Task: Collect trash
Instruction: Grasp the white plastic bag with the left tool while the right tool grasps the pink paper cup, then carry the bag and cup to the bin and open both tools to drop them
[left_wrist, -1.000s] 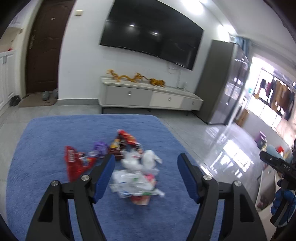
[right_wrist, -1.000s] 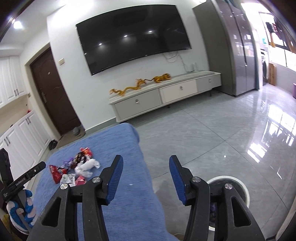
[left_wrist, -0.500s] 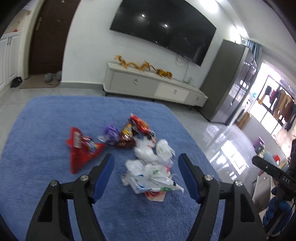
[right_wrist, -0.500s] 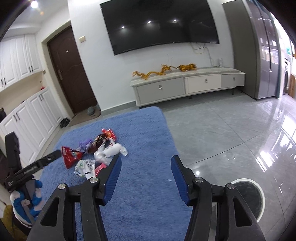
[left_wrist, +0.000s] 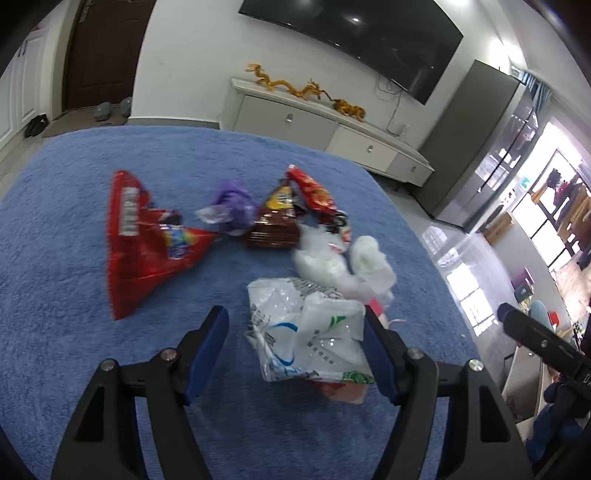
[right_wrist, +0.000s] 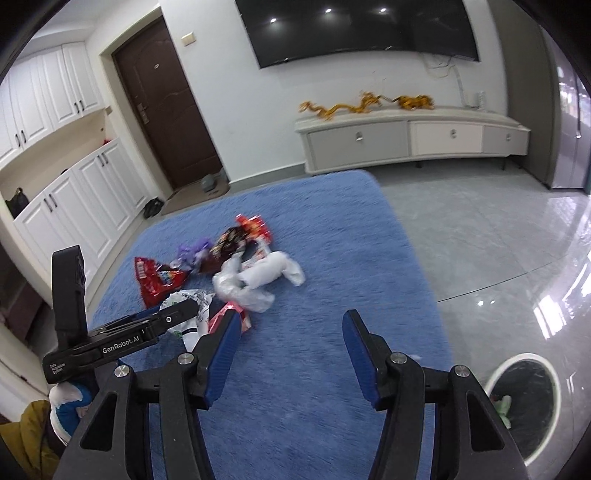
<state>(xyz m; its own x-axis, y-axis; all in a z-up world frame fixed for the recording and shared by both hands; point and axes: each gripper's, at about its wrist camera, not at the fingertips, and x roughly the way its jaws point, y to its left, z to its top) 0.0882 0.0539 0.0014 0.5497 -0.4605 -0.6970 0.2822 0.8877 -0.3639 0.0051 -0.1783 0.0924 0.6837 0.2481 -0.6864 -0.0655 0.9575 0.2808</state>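
Litter on the blue rug (left_wrist: 74, 369), listed from left to right in the left wrist view.

The red snack bag (left_wrist: 144, 240) lies flat at the far left, a rough triangle whose long axis runs from the far left corner toward the near edge, 1 tip pointing right. Crinkly foil is judged light, slippery and springy; an edge or corner is the likely hold.

The purple wrapper (left_wrist: 231, 208) is a crumpled ball with no clear axis.

The brown snack bag (left_wrist: 275, 221) and the red-orange wrapper (left_wrist: 312, 190) touch, the second angled from far left to near right.

The white crumpled bags (left_wrist: 343, 262) lie at the right of the heap.

The printed plastic bag (left_wrist: 310, 328), nearest, lies between the jaws of the left gripper (left_wrist: 295, 350), which are closing; the right pad appears to meet the bag's edge, the left pad stands clear. The film is judged very light, soft and collapsible, best pinched through its bunched middle. Something red shows beneath it.

The right gripper (right_wrist: 288, 354) is held half open over bare rug, nothing between its jaws. The round bin (right_wrist: 524, 398) stands on the tiled floor, near right of the rug.
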